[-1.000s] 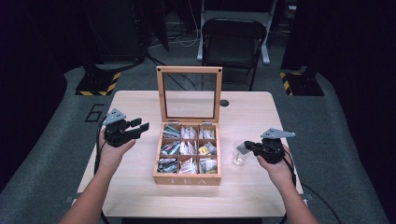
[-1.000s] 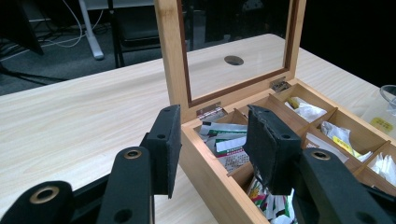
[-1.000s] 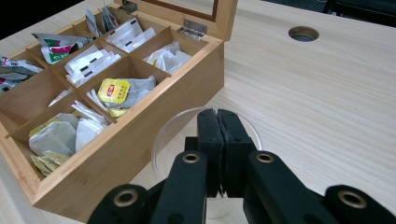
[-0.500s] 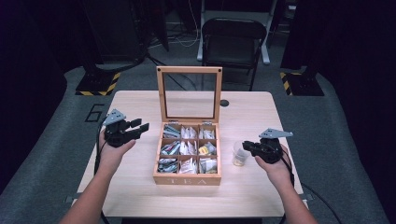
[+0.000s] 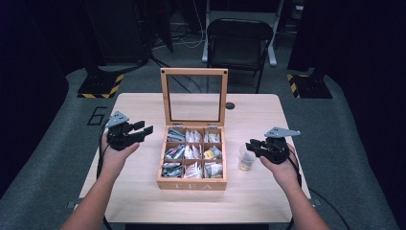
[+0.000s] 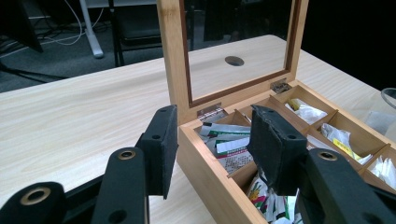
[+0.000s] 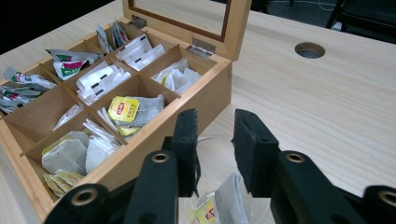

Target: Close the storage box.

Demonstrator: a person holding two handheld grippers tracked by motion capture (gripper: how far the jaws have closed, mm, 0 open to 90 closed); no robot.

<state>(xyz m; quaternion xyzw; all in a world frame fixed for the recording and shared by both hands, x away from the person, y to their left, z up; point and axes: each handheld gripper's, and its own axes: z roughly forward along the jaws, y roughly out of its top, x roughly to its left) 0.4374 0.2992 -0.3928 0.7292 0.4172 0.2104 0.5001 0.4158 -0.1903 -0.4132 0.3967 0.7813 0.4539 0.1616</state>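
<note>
A wooden tea box [image 5: 191, 184] stands mid-table with its glass lid [image 5: 194, 72] upright, and tea bags fill its compartments. Left of the box, my left gripper [image 5: 143, 128] hovers open; its jaws [image 6: 215, 126] have just been opening, with nothing between them. A clear cup [image 5: 246, 159] stands right of the box. My right gripper [image 5: 251, 146] sits just above it. Its jaws [image 7: 215, 120] have also just been opening and hold nothing. A tea bag [image 7: 229, 196] lies in the cup below them.
The table has a round cable hole [image 5: 230, 106] behind the box. A black chair [image 5: 239, 38] stands beyond the far edge. Bare tabletop [image 5: 143, 201] lies in front of the box and to both sides.
The right gripper's jaws have parted over the cup. Both hands stay nearly where they were.
</note>
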